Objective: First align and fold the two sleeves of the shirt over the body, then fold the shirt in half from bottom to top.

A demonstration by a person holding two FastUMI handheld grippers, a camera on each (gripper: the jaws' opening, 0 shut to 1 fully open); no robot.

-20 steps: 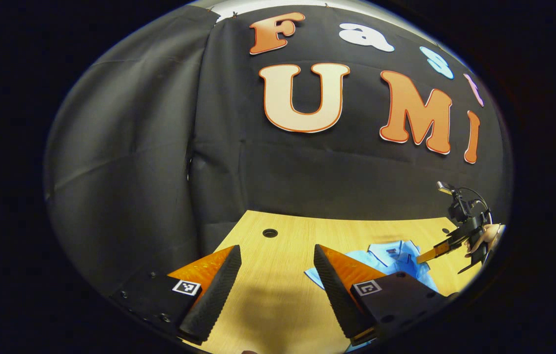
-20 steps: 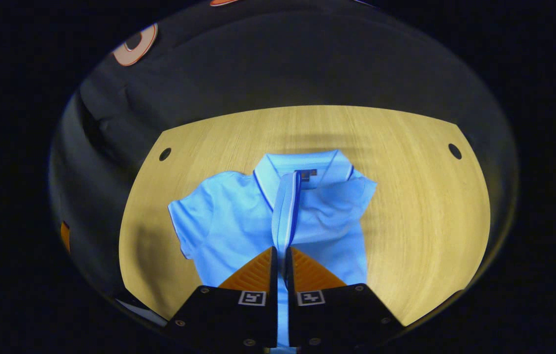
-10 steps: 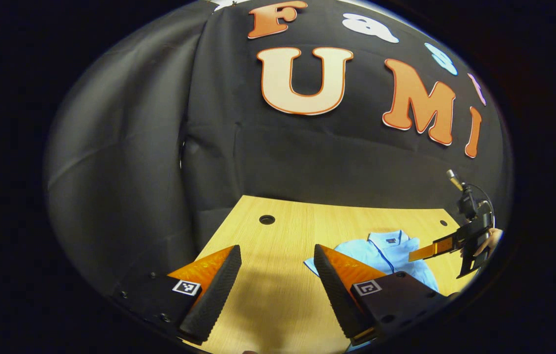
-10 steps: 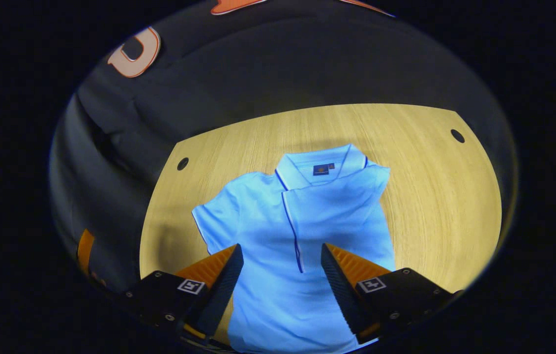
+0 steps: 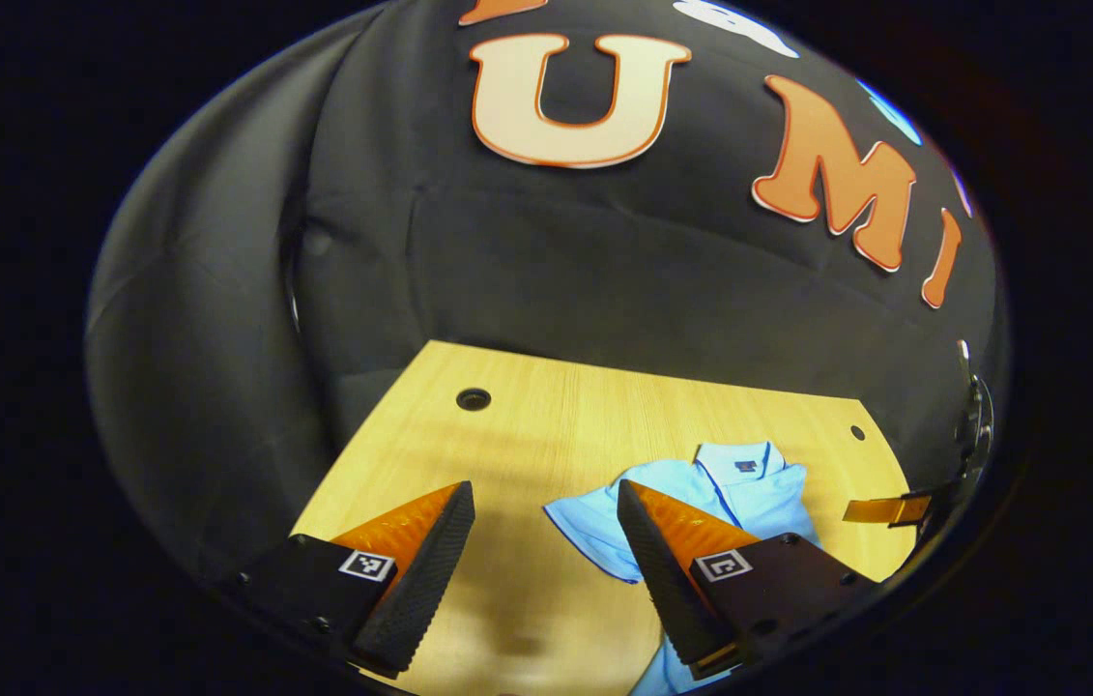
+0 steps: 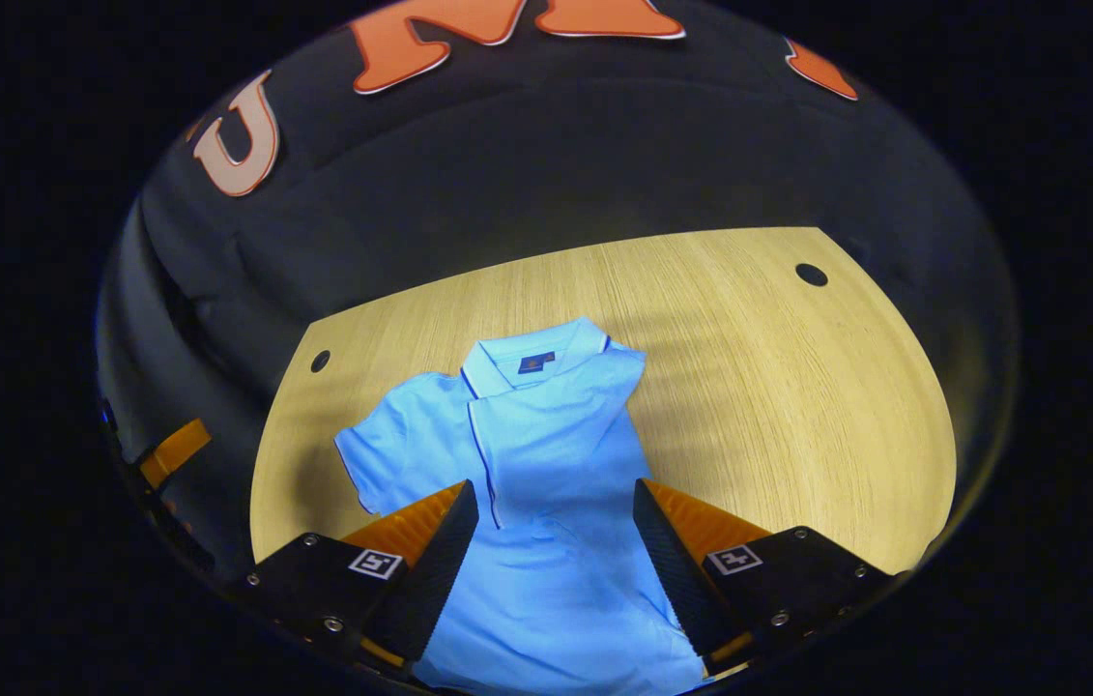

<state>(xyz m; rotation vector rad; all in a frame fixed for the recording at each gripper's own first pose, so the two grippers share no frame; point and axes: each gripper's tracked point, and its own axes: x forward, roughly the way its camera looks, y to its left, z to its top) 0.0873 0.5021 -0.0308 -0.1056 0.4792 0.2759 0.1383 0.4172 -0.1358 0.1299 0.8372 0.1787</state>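
Note:
A light blue polo shirt [image 6: 546,464] lies flat on the wooden table [image 6: 797,406], collar toward the far wall. Its right-hand sleeve lies folded over the body; the other sleeve [image 6: 377,459] still spreads out to the left. My right gripper [image 6: 551,561] hangs open above the shirt's lower body, holding nothing. In the left gripper view the shirt [image 5: 739,483] lies to the right, partly behind a finger. My left gripper [image 5: 546,570] is open over bare table beside the spread sleeve [image 5: 585,527]. The right gripper's fingertip [image 5: 879,509] shows at the far right edge.
The table has round holes near its far corners [image 6: 811,275] [image 6: 320,362] [image 5: 474,398]. Black cloth walls close off the back and left. Bare wood lies to the right of the shirt and in front of the left gripper.
My right gripper opened, let go of the right sleeve now lying over the body, and drew back. The left gripper tilted down and swung toward the shirt's spread sleeve.

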